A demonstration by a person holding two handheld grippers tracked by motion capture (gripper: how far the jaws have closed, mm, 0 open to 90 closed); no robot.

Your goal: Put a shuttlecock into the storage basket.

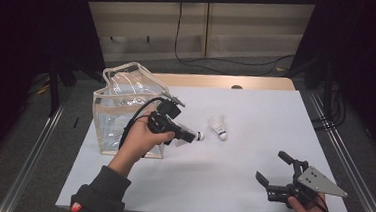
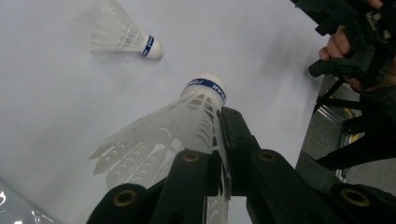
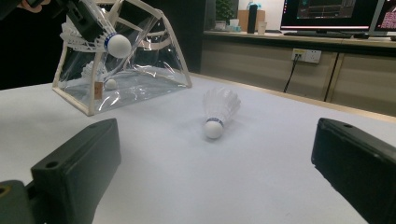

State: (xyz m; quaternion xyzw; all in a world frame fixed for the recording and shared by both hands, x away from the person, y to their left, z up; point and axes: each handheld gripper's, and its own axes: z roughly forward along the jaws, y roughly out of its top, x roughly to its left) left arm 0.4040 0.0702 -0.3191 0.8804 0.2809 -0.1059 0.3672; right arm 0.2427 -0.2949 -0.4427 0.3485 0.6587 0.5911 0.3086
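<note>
Gripping a white feathered shuttlecock (image 2: pixel 187 121) by its skirt, the left gripper (image 1: pixel 186 135) holds it clear of the white table cover (image 1: pixel 251 180), cork end with its blue band pointing outward and away from the hand. In the left gripper view the black jaws are pinched tight on the feathers just behind the cork, so the hold sits on the fragile part. The clear plastic pouch (image 1: pixel 125 111) stands just beside that hand at the table's left edge, its mouth open upward; the right gripper view shows one shuttlecock already lying inside it (image 3: pixel 110 84). A second loose shuttlecock (image 1: pixel 219 126) lies on the cover a little to the right of the held one, cork toward the person.

The step in hand looks like carrying the held shuttlecock over to the pouch and dropping it in. To do that well, the hand should lift it above the stiff cream rim before crossing, since the feathers could catch on the edge. Tipping the cork downward over the mouth would let it fall nose first. Squeezing no harder matters too, as the feathers bend easily.

The right gripper (image 1: pixel 277 173) waits near the table's front right corner with its jaws spread wide and nothing between them, well apart from both shuttlecocks.
</note>
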